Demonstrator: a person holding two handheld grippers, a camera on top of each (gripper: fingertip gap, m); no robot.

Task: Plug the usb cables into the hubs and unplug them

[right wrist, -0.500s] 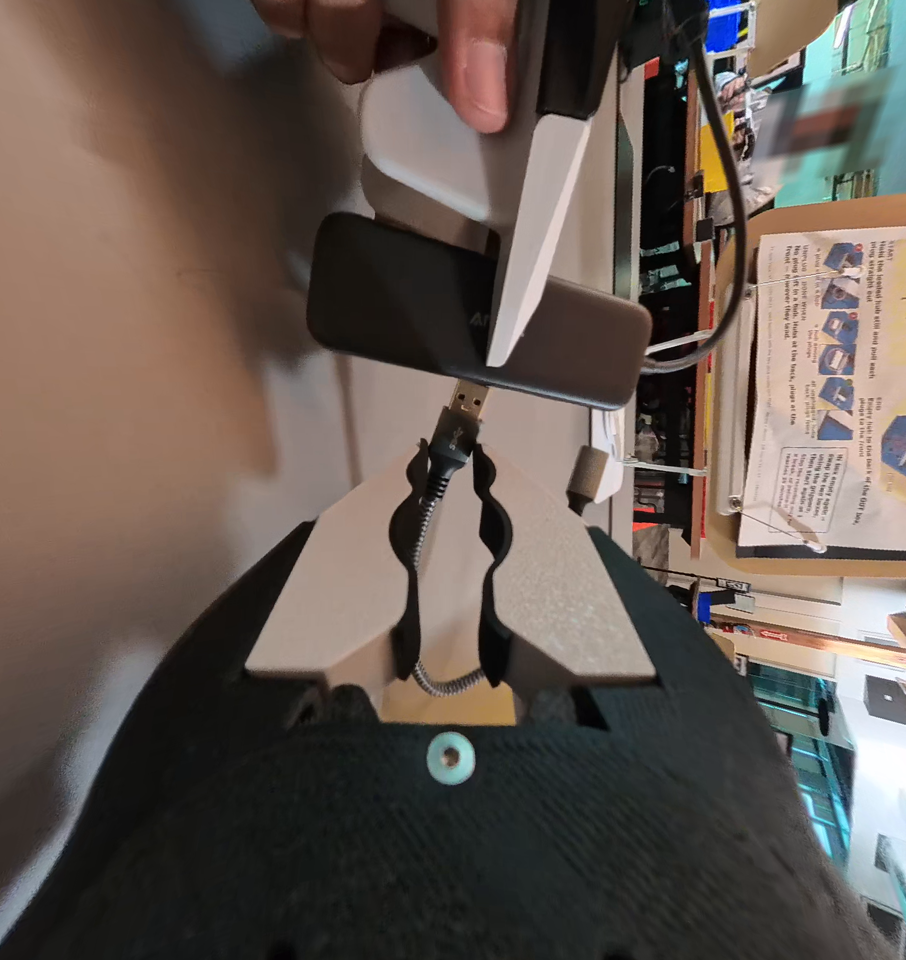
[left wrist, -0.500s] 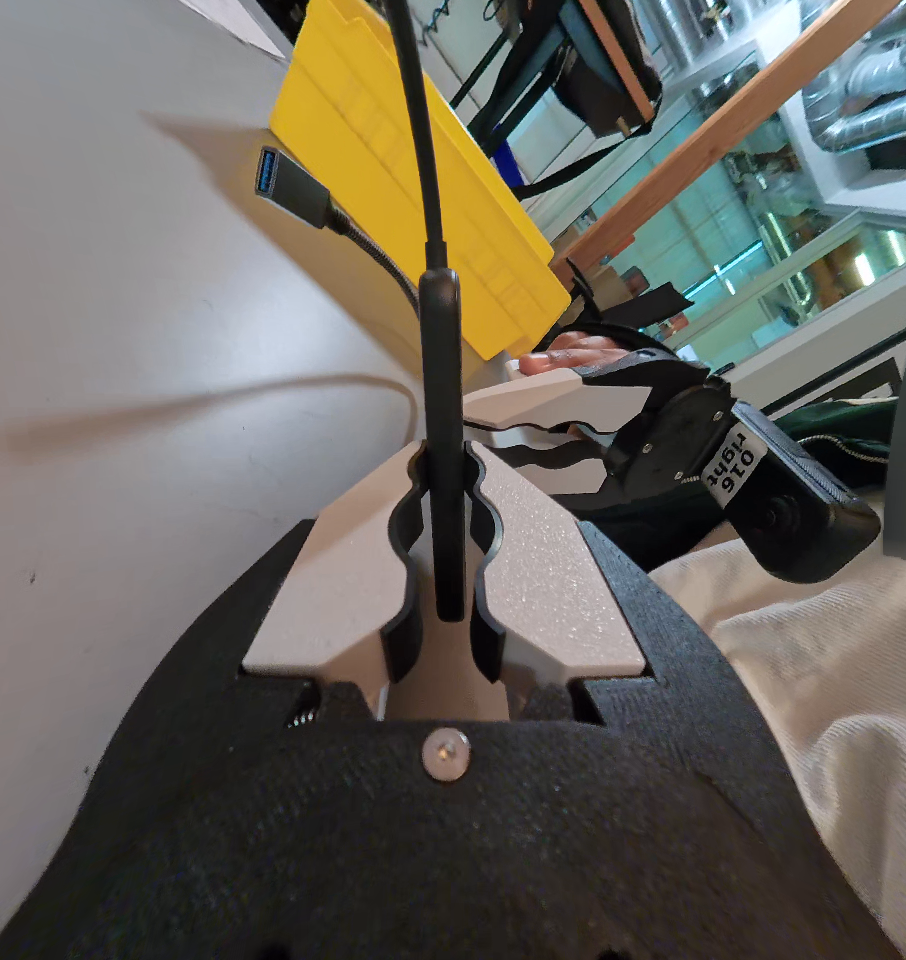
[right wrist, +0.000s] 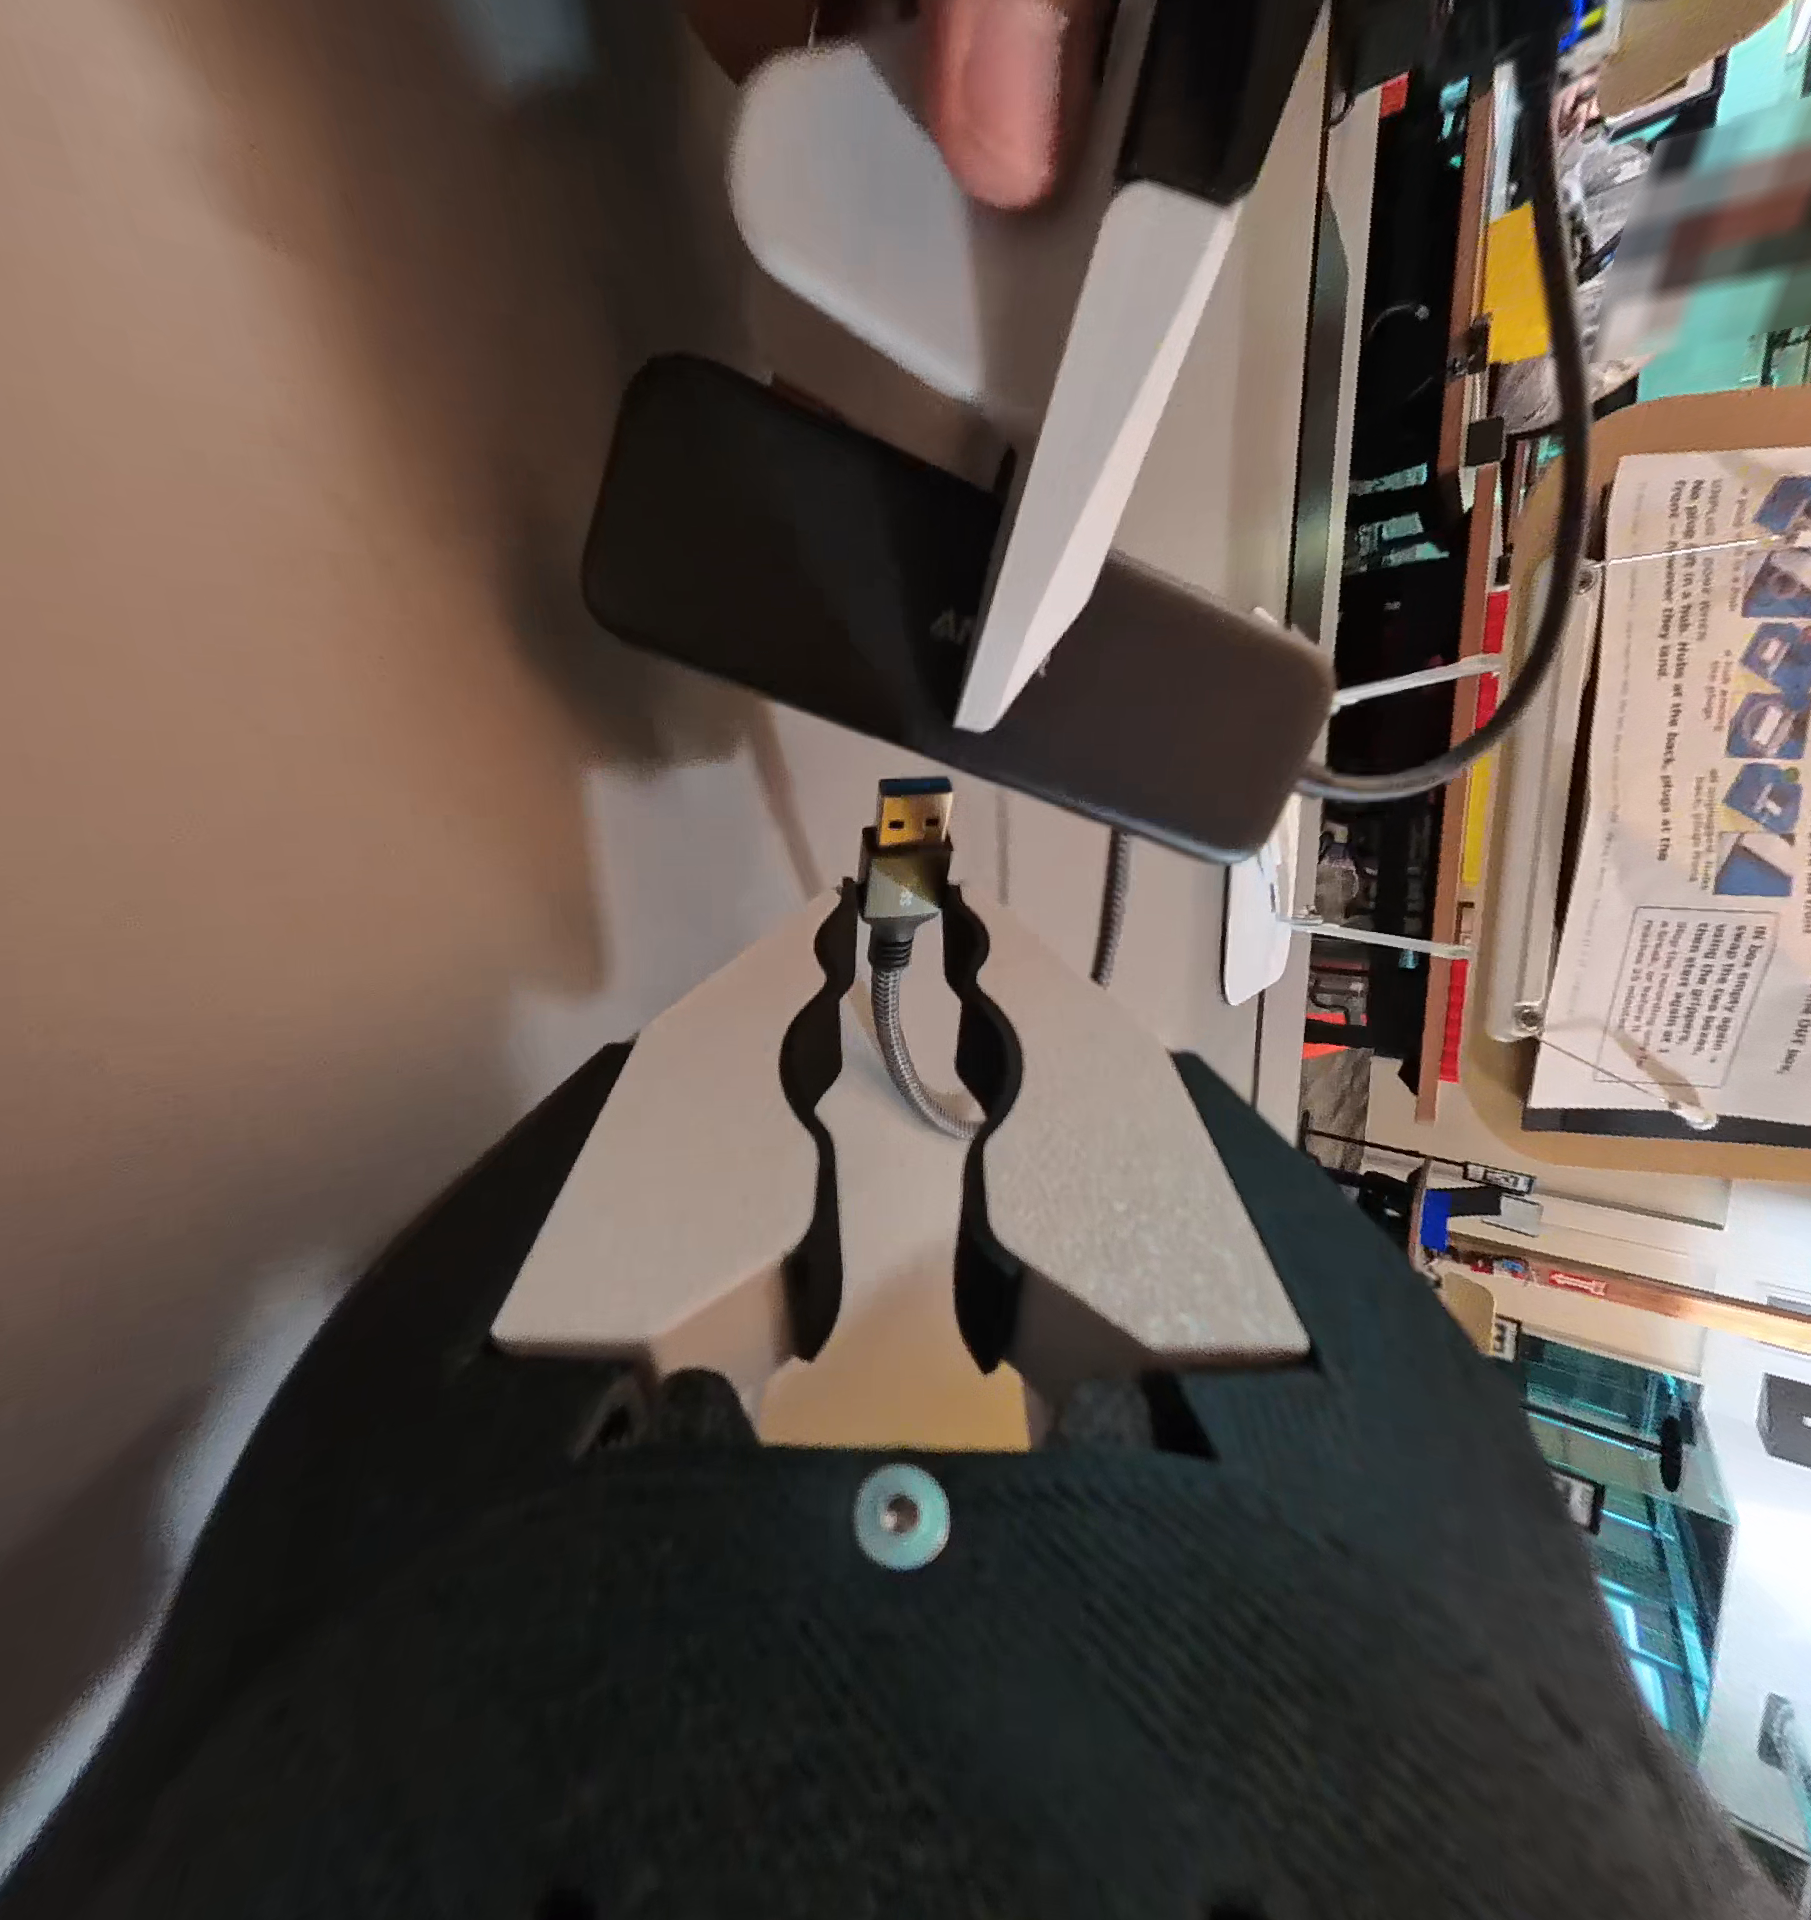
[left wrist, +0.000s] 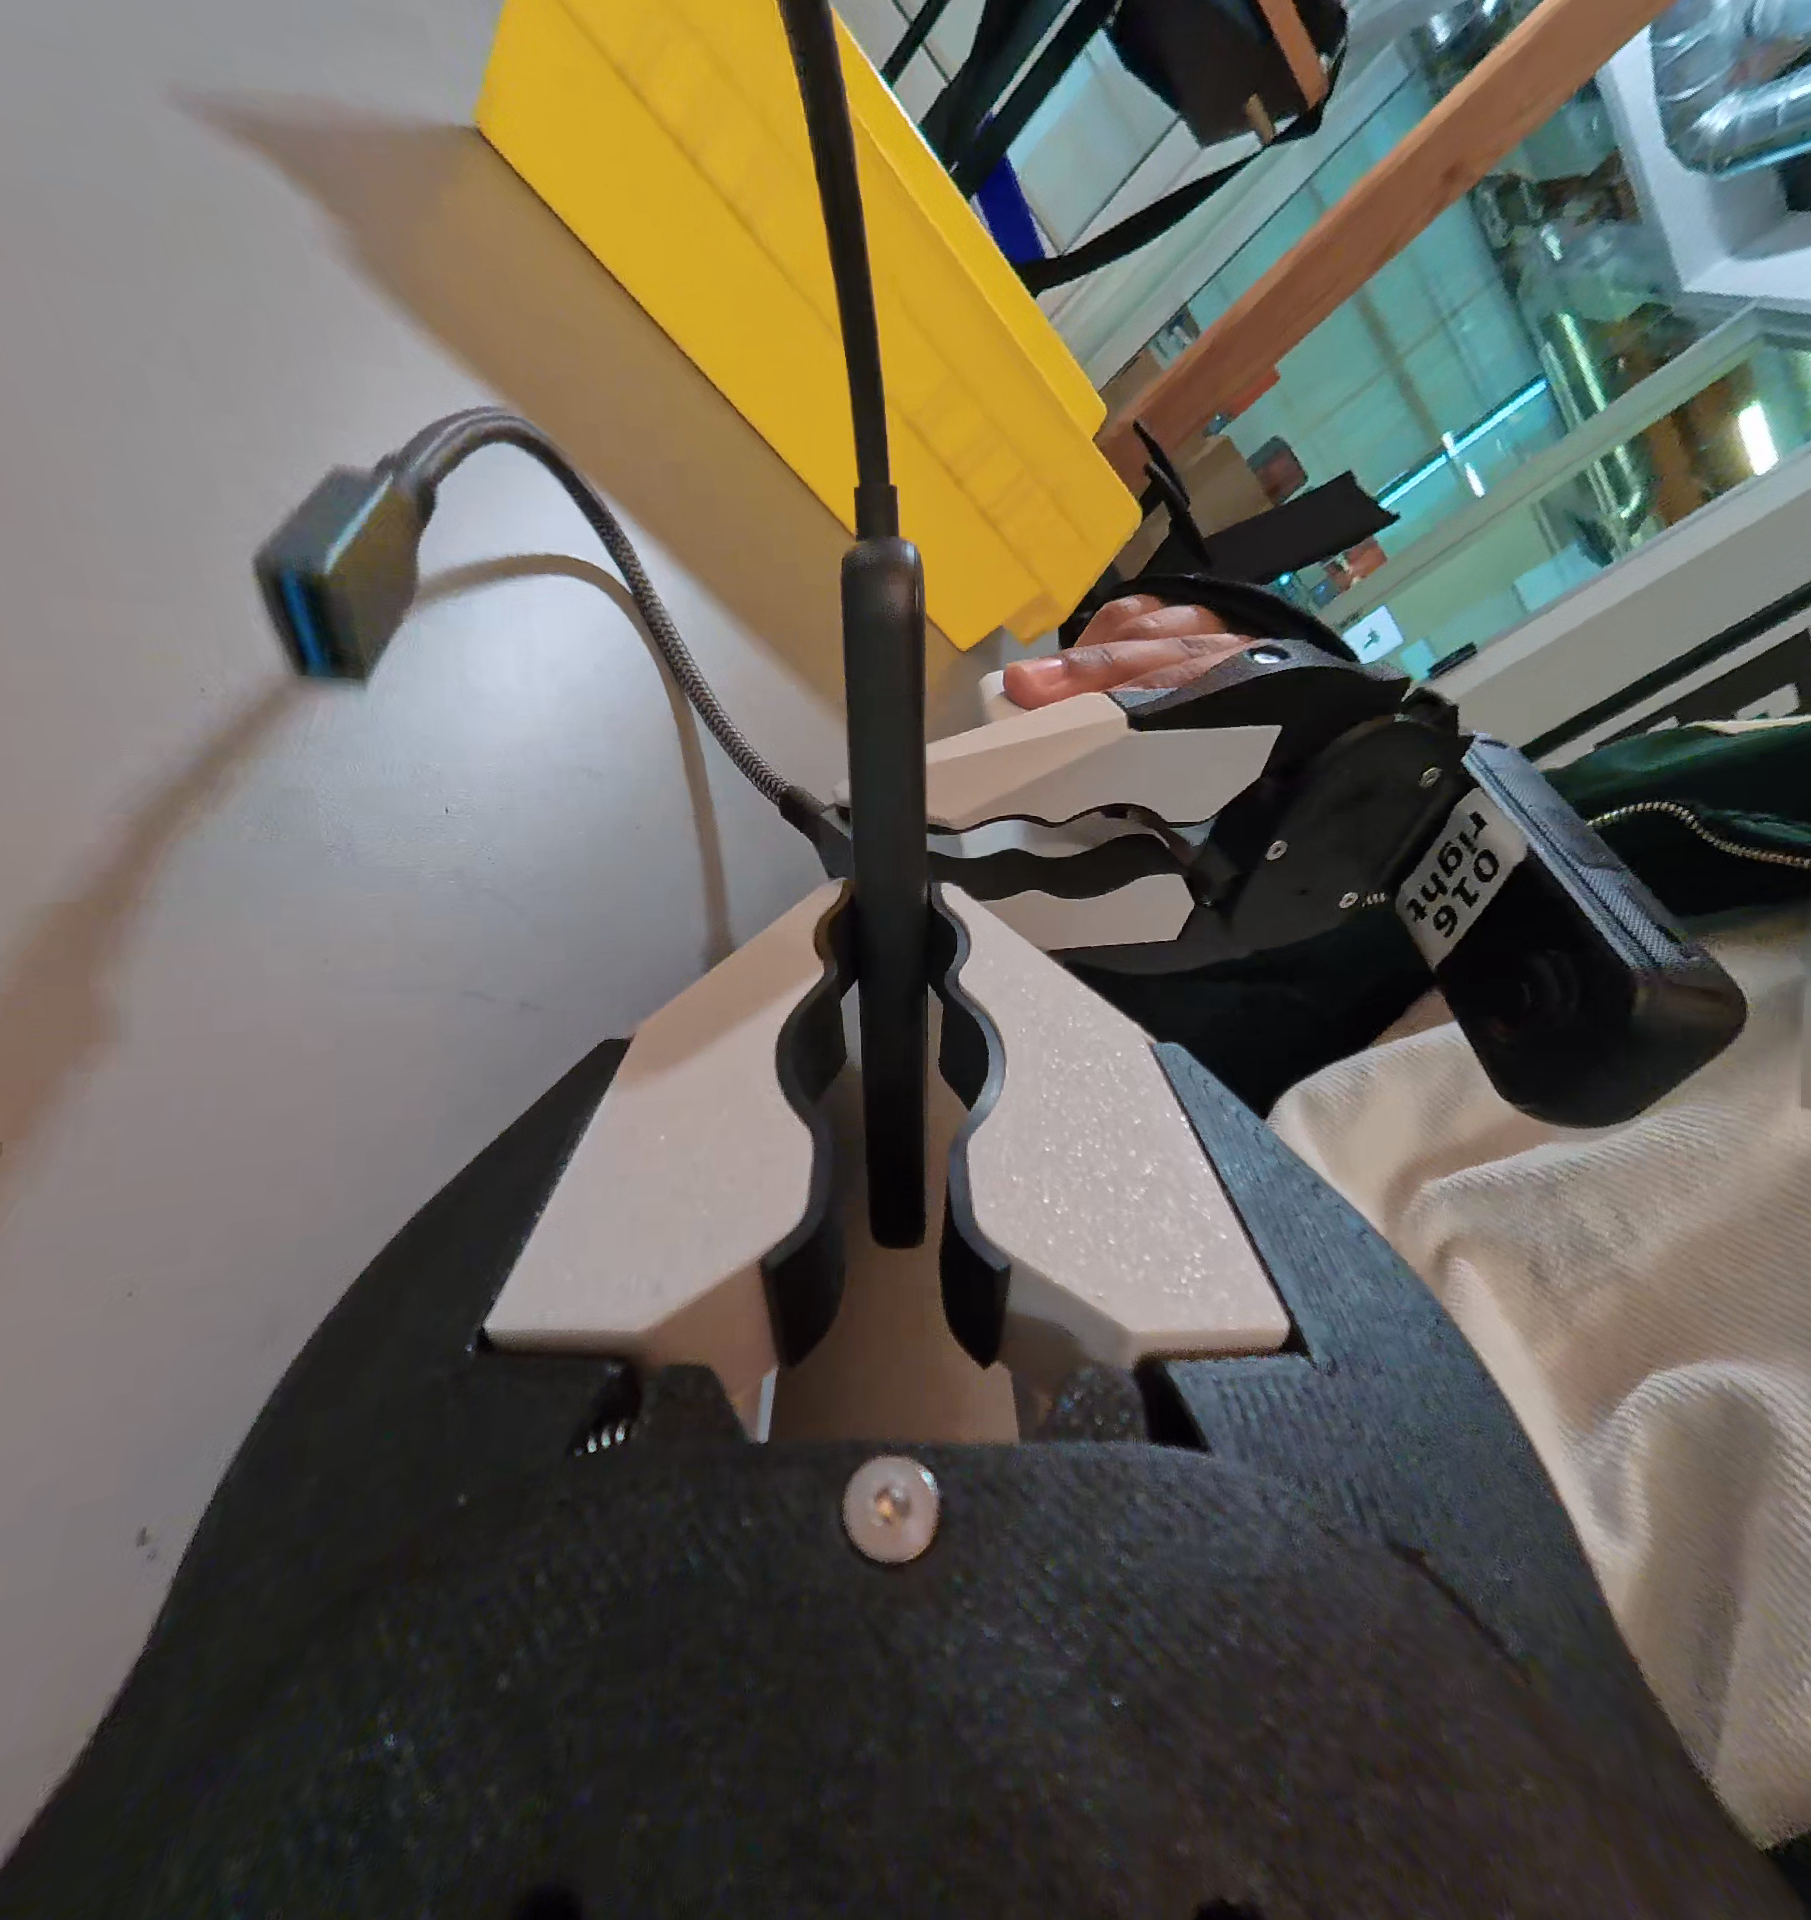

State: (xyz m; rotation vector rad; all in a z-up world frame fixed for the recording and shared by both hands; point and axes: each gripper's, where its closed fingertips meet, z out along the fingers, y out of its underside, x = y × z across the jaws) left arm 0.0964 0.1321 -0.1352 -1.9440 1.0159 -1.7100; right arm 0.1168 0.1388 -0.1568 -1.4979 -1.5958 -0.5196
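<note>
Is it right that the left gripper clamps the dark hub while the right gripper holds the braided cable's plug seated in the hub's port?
Not quite. In the right wrist view the USB plug, pinched by the right gripper, sits just short of the hub, not inserted. The left gripper does clamp the hub.

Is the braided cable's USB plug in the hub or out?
Out. The USB plug, held by the right tongs, shows bare metal with a gap before the hub.
</note>
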